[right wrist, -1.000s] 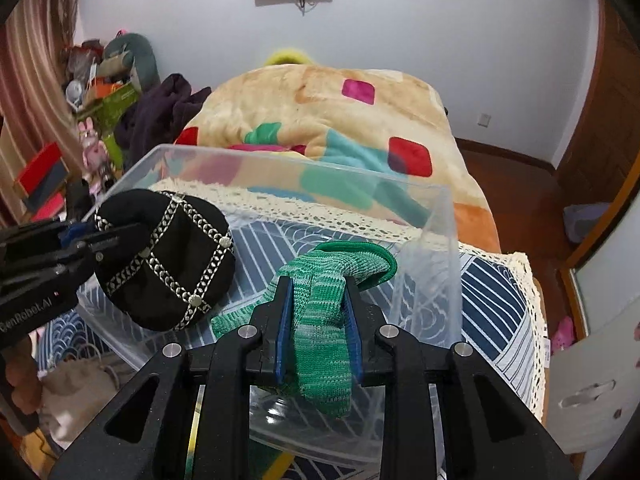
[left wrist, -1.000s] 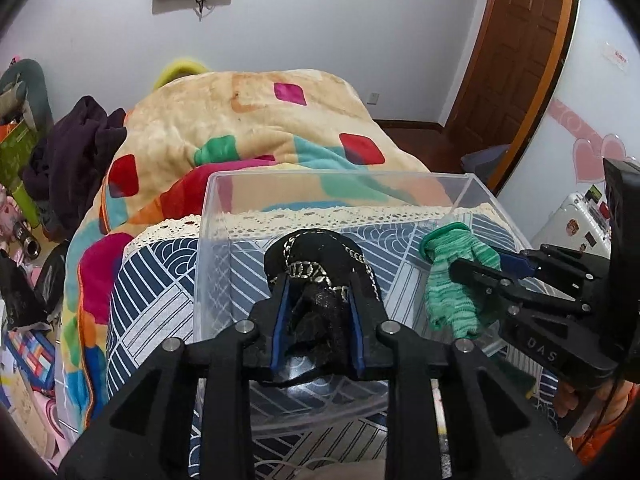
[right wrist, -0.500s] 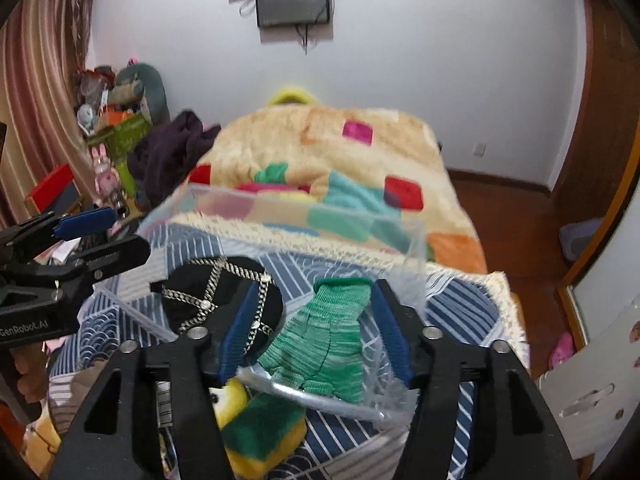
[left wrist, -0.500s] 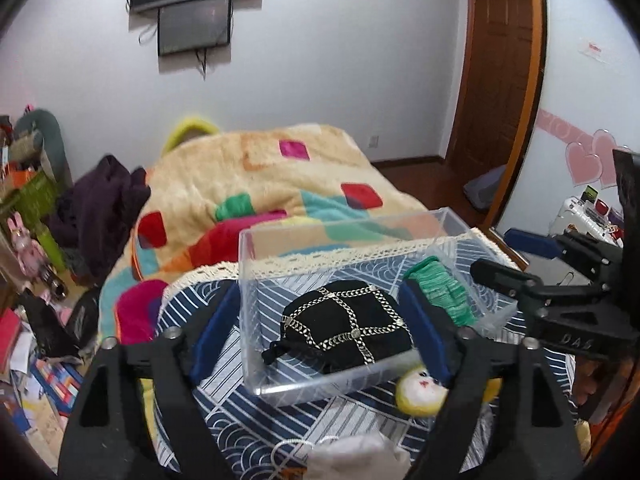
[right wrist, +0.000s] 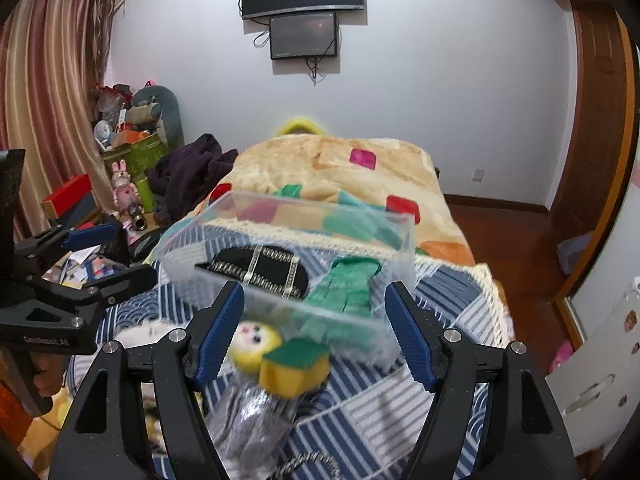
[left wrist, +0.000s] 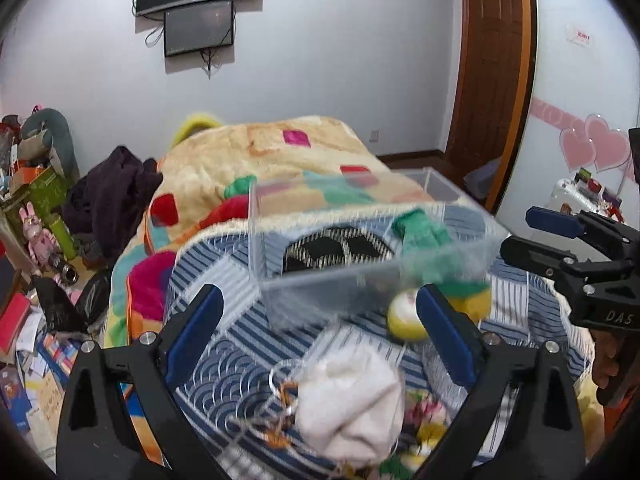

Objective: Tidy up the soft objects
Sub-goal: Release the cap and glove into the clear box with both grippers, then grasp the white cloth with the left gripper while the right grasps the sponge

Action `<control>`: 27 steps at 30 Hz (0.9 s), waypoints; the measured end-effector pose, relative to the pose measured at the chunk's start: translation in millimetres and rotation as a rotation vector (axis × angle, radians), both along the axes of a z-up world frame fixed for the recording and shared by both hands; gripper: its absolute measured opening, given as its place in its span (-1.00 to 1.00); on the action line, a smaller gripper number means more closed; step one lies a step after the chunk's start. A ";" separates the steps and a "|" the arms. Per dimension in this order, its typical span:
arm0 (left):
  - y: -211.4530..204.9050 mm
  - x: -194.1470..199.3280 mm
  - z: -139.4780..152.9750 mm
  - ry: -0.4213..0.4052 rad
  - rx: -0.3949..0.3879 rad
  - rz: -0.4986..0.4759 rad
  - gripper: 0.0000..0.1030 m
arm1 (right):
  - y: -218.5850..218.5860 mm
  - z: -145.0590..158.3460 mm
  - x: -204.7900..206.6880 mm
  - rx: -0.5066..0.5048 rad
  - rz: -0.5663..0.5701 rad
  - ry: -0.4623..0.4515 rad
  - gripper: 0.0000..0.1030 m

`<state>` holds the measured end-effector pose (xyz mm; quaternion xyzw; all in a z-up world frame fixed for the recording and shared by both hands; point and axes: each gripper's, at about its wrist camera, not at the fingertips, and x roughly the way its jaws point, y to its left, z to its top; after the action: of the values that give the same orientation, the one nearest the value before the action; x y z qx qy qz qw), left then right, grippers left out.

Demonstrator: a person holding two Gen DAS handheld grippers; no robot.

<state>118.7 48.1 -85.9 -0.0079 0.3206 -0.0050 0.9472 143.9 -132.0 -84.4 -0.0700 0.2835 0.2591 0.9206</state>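
A clear plastic box (left wrist: 368,280) (right wrist: 224,216) stands on the blue patterned cloth. In it lie a black chain-trimmed cap (left wrist: 332,250) (right wrist: 260,268) and a green knitted glove (left wrist: 420,232) (right wrist: 344,288). My left gripper (left wrist: 320,332) is open and empty, pulled back from the box; it also shows in the right wrist view (right wrist: 108,256). My right gripper (right wrist: 312,332) is open and empty; it also shows in the left wrist view (left wrist: 532,236). In front of the box lie a white soft bundle (left wrist: 352,396), a yellow round toy (right wrist: 250,342) and a yellow-green sponge (right wrist: 294,366).
A bed with a colourful blanket (left wrist: 280,160) lies behind the box. Dark clothes (left wrist: 112,196) and clutter sit at the left. A wooden door (left wrist: 492,80) is at the right. A grey soft item (right wrist: 248,420) lies near my right gripper.
Both grippers opened, letting the cap and glove drop into the box, then drew back and up. More of the room and the objects in front of the box came into view.
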 end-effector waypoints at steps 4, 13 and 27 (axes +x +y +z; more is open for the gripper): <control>3.7 -8.7 -20.5 0.058 -0.068 -0.021 0.91 | 1.6 -15.3 -6.6 -0.010 0.001 0.028 0.36; -1.5 -12.5 -52.4 0.140 -0.110 -0.052 0.39 | 5.4 -49.5 0.8 -0.017 -0.003 0.121 0.31; 2.5 -19.7 -50.7 0.122 -0.107 -0.041 -0.38 | 7.3 -68.1 -2.1 0.013 0.049 0.200 -0.44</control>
<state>98.9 50.6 -136.5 -0.0521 0.3770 -0.0408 0.9238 141.8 -124.8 -152.5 -0.0448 0.3706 0.2891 0.8815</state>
